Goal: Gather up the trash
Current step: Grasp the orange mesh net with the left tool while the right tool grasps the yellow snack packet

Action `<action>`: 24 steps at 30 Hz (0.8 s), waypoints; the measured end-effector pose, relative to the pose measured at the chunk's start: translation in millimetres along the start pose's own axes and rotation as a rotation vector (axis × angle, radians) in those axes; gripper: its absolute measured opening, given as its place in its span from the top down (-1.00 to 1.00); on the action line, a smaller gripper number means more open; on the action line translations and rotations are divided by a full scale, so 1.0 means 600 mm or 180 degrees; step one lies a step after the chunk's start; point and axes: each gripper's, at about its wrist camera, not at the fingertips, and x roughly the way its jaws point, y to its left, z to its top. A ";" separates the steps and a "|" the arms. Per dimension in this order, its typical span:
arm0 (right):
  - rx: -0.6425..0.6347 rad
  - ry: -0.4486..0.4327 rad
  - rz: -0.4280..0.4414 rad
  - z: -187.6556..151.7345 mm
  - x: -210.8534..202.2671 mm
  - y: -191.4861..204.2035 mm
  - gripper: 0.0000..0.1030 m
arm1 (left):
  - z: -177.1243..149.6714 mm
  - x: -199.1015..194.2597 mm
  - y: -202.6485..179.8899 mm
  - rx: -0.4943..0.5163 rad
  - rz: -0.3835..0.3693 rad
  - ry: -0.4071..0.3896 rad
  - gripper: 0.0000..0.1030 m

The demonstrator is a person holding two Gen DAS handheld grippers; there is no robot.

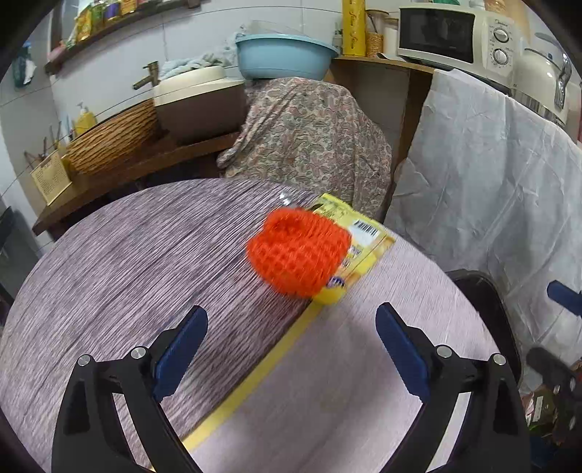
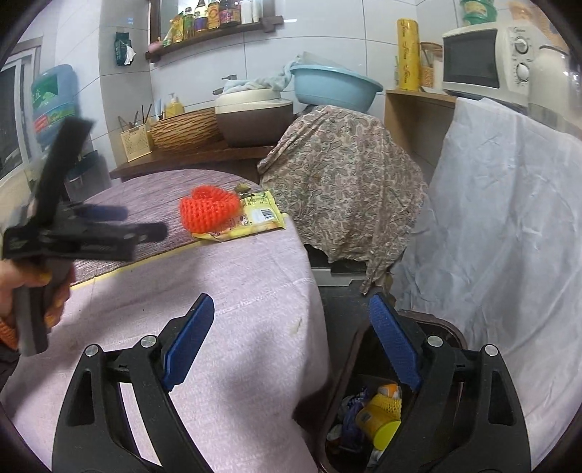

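As seen from the left wrist camera, the left gripper [image 1: 291, 327] hangs above the round table [image 1: 127, 254] with its blue-padded fingers [image 1: 182, 349] spread wide and nothing between them. Ahead of it, an orange foam net [image 1: 298, 251] lies on a yellow snack wrapper [image 1: 367, 240] near the table's far edge; both are blurred. A yellow tape strip [image 1: 262, 367] divides the grey woven cloth from the pink cloth [image 1: 345, 382]. Beyond stand a blue basin [image 1: 283, 54] and a microwave [image 1: 454, 34].

Viewed from the right wrist camera, the right gripper [image 2: 291, 327] is likewise spread and empty, poised over the table's edge and the dark trash bin [image 2: 447, 327] beside it. Inside the bin lie a yellow-capped container [image 2: 378, 422] and other discarded pieces. The orange foam net [image 2: 207, 211] and yellow snack wrapper [image 2: 254, 220] sit well apart from the bin, on the table. At left, a hand [image 2: 22, 287] holds the left gripper [image 2: 145, 222], blurred.
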 end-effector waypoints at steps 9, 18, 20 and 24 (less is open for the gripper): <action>-0.0142 0.0090 0.0030 0.015 0.037 0.012 -0.68 | 0.042 0.089 -0.029 0.0284 0.0361 0.0176 -0.31; 0.0069 0.0226 0.0421 0.055 0.103 0.005 -0.68 | 0.030 0.074 0.006 0.0137 0.0221 0.0142 0.59; 0.0243 0.0276 0.0580 0.074 0.126 0.000 -0.68 | 0.024 0.071 0.010 0.0130 0.0181 0.0150 0.61; 0.0739 0.0435 0.0952 0.110 0.176 -0.017 -0.48 | 0.020 0.074 0.014 0.0098 0.0143 0.0161 0.63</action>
